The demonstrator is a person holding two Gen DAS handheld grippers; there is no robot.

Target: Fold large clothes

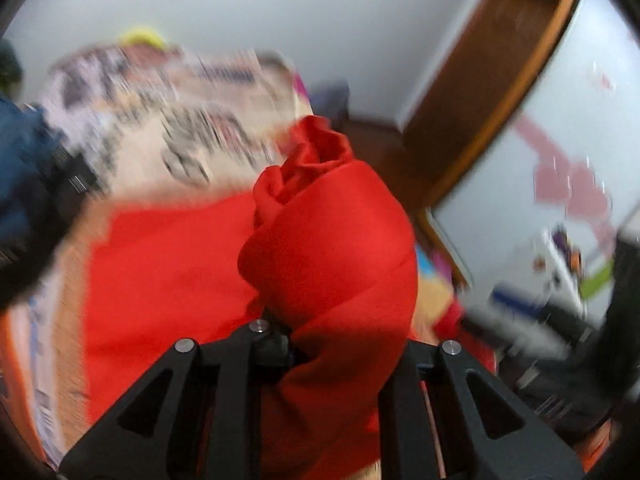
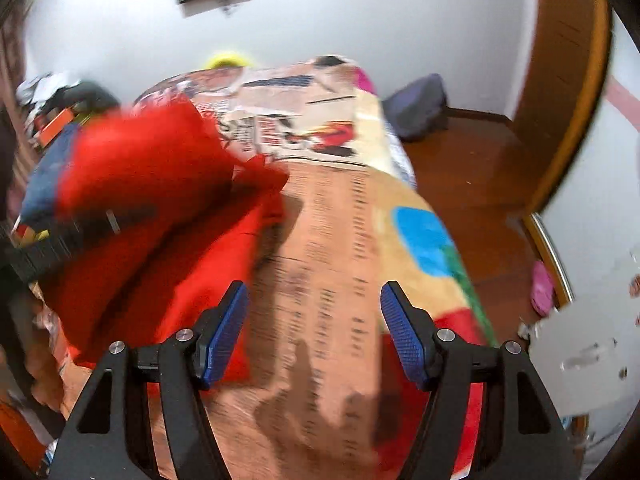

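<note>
Left gripper [image 1: 320, 344] is clenching a bunched fold of the red garment [image 1: 328, 248], cloth hiding its fingertips. Only the right wrist view is showing the right gripper [image 2: 314, 332] spread wide, holding nothing, over the printed blanket [image 2: 336, 240]; garment lying left on it.

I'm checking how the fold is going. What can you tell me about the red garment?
The red garment is plain, bright red cloth, matte and soft-looking, with no print visible. One bunched, twisted portion is lifted, clamped in the left claw and draping over it. The rest lies partly spread, creased and folded over itself, on the patterned blanket covering the bed. The right claw is open beside it, not touching. The garment's type and full outline cannot be made out through the blur.
</note>
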